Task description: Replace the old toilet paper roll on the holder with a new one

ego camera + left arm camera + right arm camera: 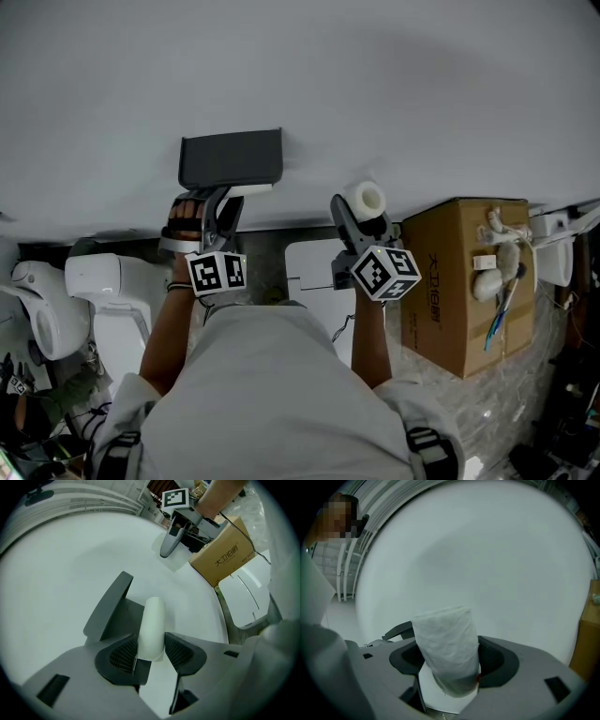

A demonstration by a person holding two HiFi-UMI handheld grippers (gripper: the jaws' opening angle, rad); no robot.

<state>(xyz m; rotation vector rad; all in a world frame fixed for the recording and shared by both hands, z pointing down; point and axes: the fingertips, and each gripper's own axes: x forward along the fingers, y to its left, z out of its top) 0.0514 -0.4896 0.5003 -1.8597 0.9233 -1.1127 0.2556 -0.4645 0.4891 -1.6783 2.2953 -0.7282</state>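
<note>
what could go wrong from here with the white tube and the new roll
The left gripper pinches the white tube only near one end, close beside the holder's grey cover; it may tilt or catch there. The right gripper holds the new roll by its soft paper sides, so it may squash or slip.

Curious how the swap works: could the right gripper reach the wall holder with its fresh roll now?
Probably not yet: the left gripper is in the way, its jaws on the white tube at the holder.
</note>
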